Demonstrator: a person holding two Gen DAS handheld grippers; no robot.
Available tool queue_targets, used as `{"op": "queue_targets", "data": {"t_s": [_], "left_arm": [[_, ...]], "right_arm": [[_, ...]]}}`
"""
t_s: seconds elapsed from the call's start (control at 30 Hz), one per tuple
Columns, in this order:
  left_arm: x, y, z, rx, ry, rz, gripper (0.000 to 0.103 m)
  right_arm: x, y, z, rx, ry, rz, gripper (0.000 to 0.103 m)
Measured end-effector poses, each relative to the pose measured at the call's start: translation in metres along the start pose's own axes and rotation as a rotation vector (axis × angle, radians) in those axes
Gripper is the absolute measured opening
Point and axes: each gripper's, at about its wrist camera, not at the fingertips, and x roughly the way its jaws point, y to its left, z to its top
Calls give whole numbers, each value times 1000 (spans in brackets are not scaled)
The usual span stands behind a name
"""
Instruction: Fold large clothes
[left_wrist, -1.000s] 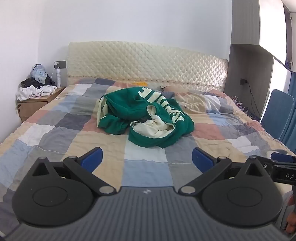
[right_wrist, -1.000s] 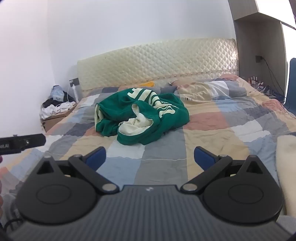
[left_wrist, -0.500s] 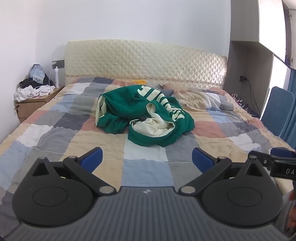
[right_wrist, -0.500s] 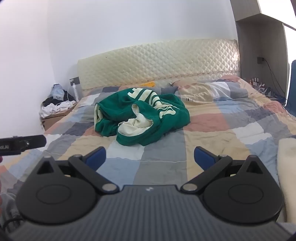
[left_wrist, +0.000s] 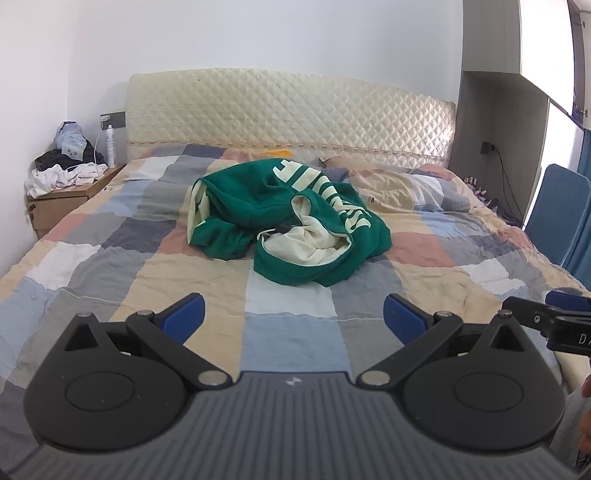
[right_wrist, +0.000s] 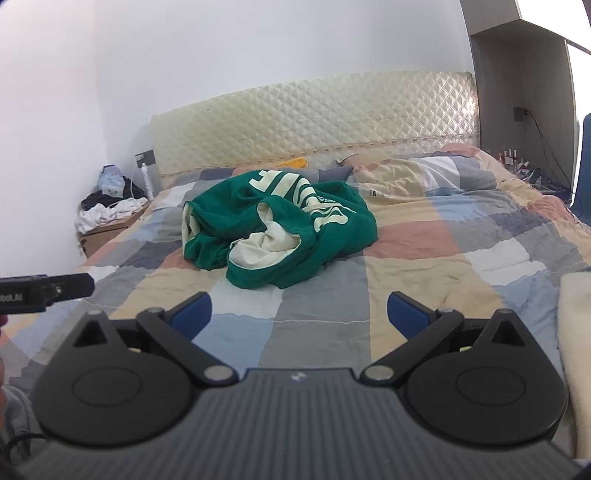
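A green sweatshirt with cream lettering and cream lining (left_wrist: 288, 218) lies crumpled in the middle of the bed (left_wrist: 110, 266), on a patchwork quilt. It also shows in the right wrist view (right_wrist: 277, 225). My left gripper (left_wrist: 293, 319) is open and empty, held above the foot of the bed, well short of the sweatshirt. My right gripper (right_wrist: 299, 315) is open and empty too, at about the same distance. The right gripper's tip shows at the right edge of the left wrist view (left_wrist: 554, 321).
A quilted cream headboard (left_wrist: 288, 114) stands behind. A wooden nightstand (left_wrist: 62, 199) piled with clothes is at the left. A blue chair (left_wrist: 557, 214) and grey cabinet (left_wrist: 495, 140) stand at the right. A rumpled duvet (left_wrist: 417, 192) lies near the pillows.
Both grippers have risen slightly and tilted, so the bed sits a little lower in view. The sweatshirt has not moved. Both stay open.
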Motion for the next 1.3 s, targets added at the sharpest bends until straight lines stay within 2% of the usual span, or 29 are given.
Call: {"op": "queue_targets", "data": {"t_s": [0.53, 1.3], "left_arm": [[12, -3, -4, 15, 34, -2, 103], [3, -3, 7, 1, 12, -17, 103]], "right_arm": [[6, -6, -3, 34, 19, 3, 103], [5, -4, 5, 28, 21, 11, 103]]}}
